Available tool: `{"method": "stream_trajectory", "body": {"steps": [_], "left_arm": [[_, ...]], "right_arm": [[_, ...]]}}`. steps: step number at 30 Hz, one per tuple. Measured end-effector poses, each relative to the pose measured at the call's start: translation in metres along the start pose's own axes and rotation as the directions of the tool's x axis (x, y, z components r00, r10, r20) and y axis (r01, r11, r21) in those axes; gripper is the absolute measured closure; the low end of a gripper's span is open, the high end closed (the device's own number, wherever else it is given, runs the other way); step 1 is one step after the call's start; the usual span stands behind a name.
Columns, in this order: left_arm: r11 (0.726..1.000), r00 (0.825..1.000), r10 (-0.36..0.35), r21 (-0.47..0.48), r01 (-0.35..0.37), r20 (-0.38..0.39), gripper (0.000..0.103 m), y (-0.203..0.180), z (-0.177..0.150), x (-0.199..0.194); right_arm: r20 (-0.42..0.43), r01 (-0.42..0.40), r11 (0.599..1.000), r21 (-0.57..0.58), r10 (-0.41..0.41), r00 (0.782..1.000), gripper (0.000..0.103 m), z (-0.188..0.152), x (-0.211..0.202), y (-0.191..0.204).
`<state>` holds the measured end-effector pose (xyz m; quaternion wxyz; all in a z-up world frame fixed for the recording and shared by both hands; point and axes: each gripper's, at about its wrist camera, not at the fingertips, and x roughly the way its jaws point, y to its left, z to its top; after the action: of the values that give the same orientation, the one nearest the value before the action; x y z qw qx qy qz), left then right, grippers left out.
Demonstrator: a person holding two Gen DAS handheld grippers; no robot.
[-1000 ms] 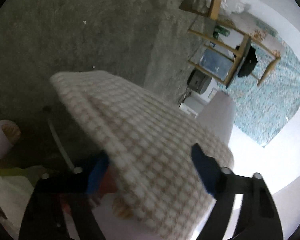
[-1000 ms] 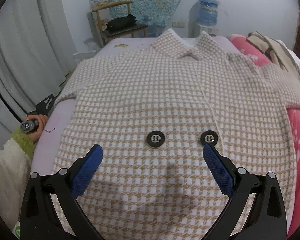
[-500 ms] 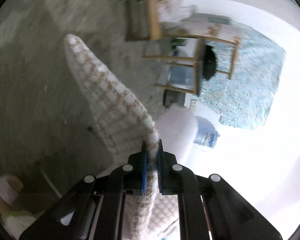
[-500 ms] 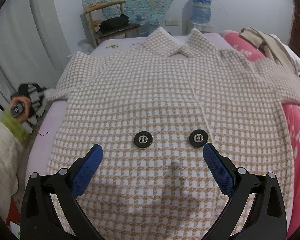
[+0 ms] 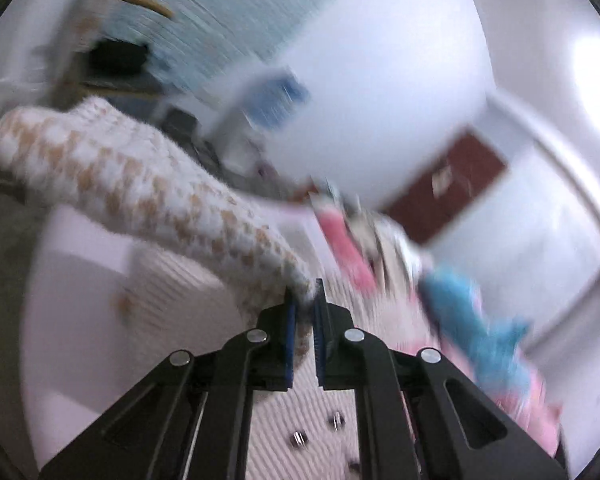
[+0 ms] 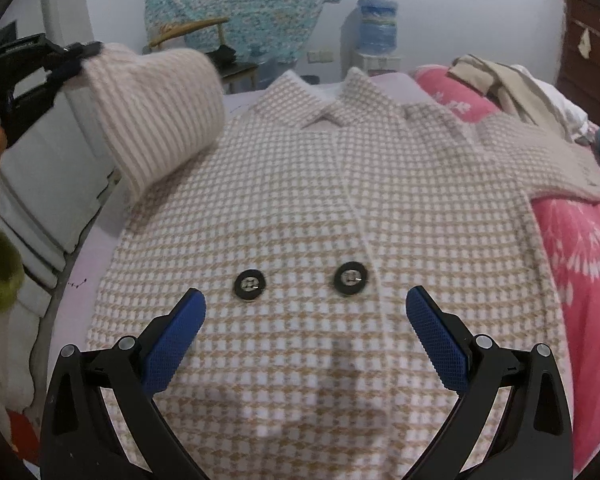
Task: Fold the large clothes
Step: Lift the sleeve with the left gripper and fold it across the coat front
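A beige-and-white houndstooth coat (image 6: 340,208) lies face up on the bed, collar at the far end, two black buttons (image 6: 250,285) near its middle. My right gripper (image 6: 306,316) is open and empty, hovering over the coat's lower front. My left gripper (image 5: 304,304) is shut on the coat's left sleeve (image 5: 140,184) and holds it lifted; in the right wrist view the gripper (image 6: 72,60) shows at the upper left with the sleeve (image 6: 160,108) raised above the coat's left shoulder. The left wrist view is motion-blurred.
A pink floral quilt (image 6: 580,264) lies along the bed's right side with piled clothes (image 6: 512,88) behind it. A wooden chair (image 6: 204,40) and a water dispenser (image 6: 376,36) stand beyond the bed's far end. A curtain (image 6: 60,184) hangs left.
My left gripper closed on the sleeve beside the bed, then swung it up and inward over the coat's left shoulder. My right gripper stayed open over the coat's front.
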<state>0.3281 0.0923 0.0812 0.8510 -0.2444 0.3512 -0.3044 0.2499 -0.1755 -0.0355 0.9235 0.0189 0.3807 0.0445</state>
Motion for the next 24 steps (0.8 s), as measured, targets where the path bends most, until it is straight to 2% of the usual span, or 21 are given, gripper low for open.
{"method": "stream_trajectory", "body": {"steps": [3, 5, 6, 7, 8, 9, 10, 13, 24], "left_arm": [[0.995, 0.989, 0.058, 0.085, -0.047, -0.136, 0.096, -0.025, -0.037, 0.046], [0.989, 0.967, 0.115, 0.118, -0.090, -0.226, 0.087, -0.030, -0.067, 0.074], [0.984, 0.958, 0.144, 0.140, -0.112, -0.249, 0.077, -0.032, -0.080, 0.083], [0.979, 0.951, 0.171, 0.157, -0.134, -0.258, 0.062, -0.034, -0.088, 0.089], [0.972, 0.944, 0.197, 0.177, -0.153, -0.266, 0.055, -0.035, -0.096, 0.093], [0.963, 0.935, 0.229, 0.203, -0.177, -0.270, 0.042, -0.038, -0.104, 0.096], [0.957, 0.932, 0.246, 0.219, -0.190, -0.266, 0.035, -0.039, -0.108, 0.094], [0.946, 0.928, 0.275, 0.243, -0.215, -0.251, 0.025, -0.043, -0.120, 0.091], [0.930, 0.940, 0.303, 0.261, -0.257, -0.153, 0.008, -0.056, -0.142, 0.044]], "right_arm": [[-0.001, 0.013, 1.000, 0.028, -0.013, 1.000, 0.007, -0.003, -0.003, -0.015], [-0.008, 0.022, 0.999, 0.038, -0.022, 1.000, 0.007, -0.006, -0.004, -0.022], [-0.017, 0.027, 0.999, 0.044, -0.026, 1.000, 0.007, -0.009, -0.003, -0.027], [-0.024, 0.029, 0.998, 0.047, -0.028, 0.999, 0.007, -0.010, -0.003, -0.031], [-0.030, 0.033, 0.998, 0.049, -0.032, 0.999, 0.007, -0.012, -0.002, -0.034], [-0.037, 0.038, 0.998, 0.051, -0.036, 0.999, 0.007, -0.014, -0.001, -0.037], [-0.043, 0.040, 0.998, 0.050, -0.038, 0.998, 0.007, -0.016, -0.001, -0.039], [-0.065, 0.046, 0.998, 0.048, -0.043, 0.997, 0.007, -0.021, 0.004, -0.045], [-0.138, 0.094, 0.995, -0.026, -0.097, 0.986, 0.007, -0.042, 0.024, -0.041]]}}
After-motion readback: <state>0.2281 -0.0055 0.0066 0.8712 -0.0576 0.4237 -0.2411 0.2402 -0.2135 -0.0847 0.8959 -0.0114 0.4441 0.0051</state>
